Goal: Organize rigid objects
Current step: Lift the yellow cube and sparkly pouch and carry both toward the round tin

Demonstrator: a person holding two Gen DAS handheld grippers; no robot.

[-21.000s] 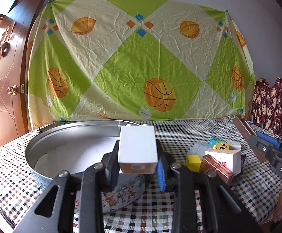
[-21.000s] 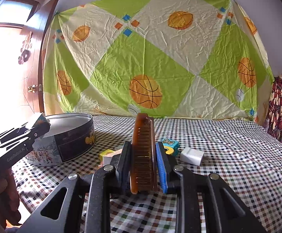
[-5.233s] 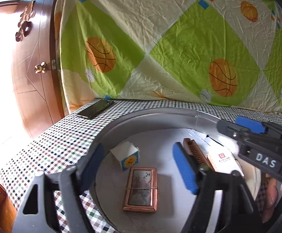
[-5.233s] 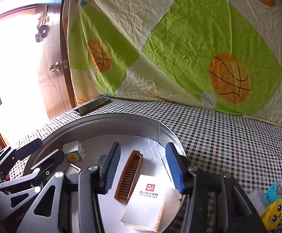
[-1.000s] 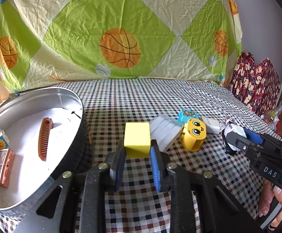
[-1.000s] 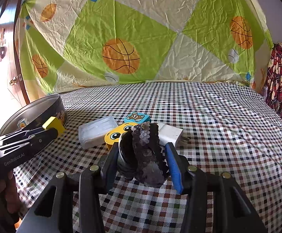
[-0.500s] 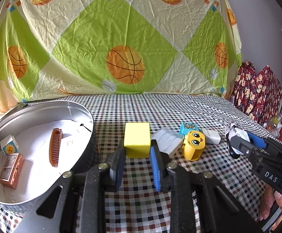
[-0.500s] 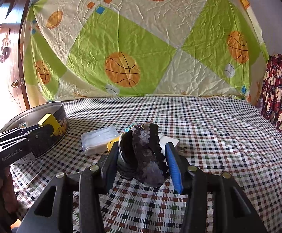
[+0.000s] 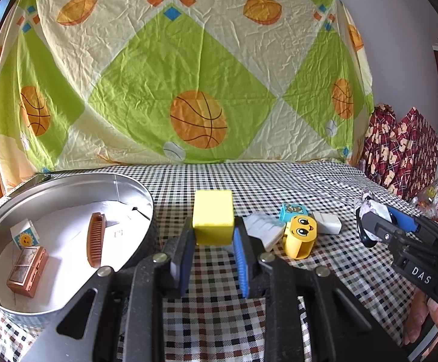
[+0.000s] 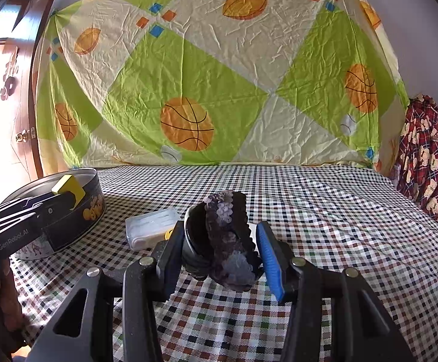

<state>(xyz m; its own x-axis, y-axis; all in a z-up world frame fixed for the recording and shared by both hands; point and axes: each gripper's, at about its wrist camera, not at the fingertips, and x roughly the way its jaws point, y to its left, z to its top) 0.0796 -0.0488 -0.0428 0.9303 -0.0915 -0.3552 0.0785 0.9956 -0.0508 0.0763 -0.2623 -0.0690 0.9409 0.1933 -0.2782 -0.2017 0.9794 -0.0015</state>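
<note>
My left gripper (image 9: 213, 250) is shut on a yellow block (image 9: 213, 215) and holds it above the checkered cloth, just right of the round metal tin (image 9: 14, 310). The tin holds a brown comb (image 9: 96, 239), a copper box (image 9: 27, 271) and a small sun-print cube (image 9: 24, 235). My right gripper (image 10: 219, 250) is shut on a dark sequined hair accessory (image 10: 225, 241), held above the cloth; it shows in the left wrist view (image 9: 369, 226) at the right. The left gripper with its block (image 10: 69, 191) shows beside the tin (image 10: 92, 208) in the right wrist view.
On the cloth lie a yellow smiley block (image 9: 299, 235), a blue printed block (image 9: 293, 212), a white ribbed case (image 9: 264, 229) (image 10: 152, 226) and a white charger (image 9: 327, 223). A patterned sheet hangs behind. A wooden door (image 10: 17, 114) stands at the left.
Both grippers have risen and levelled with their loads still held. The left gripper has drifted a little toward the tin.
</note>
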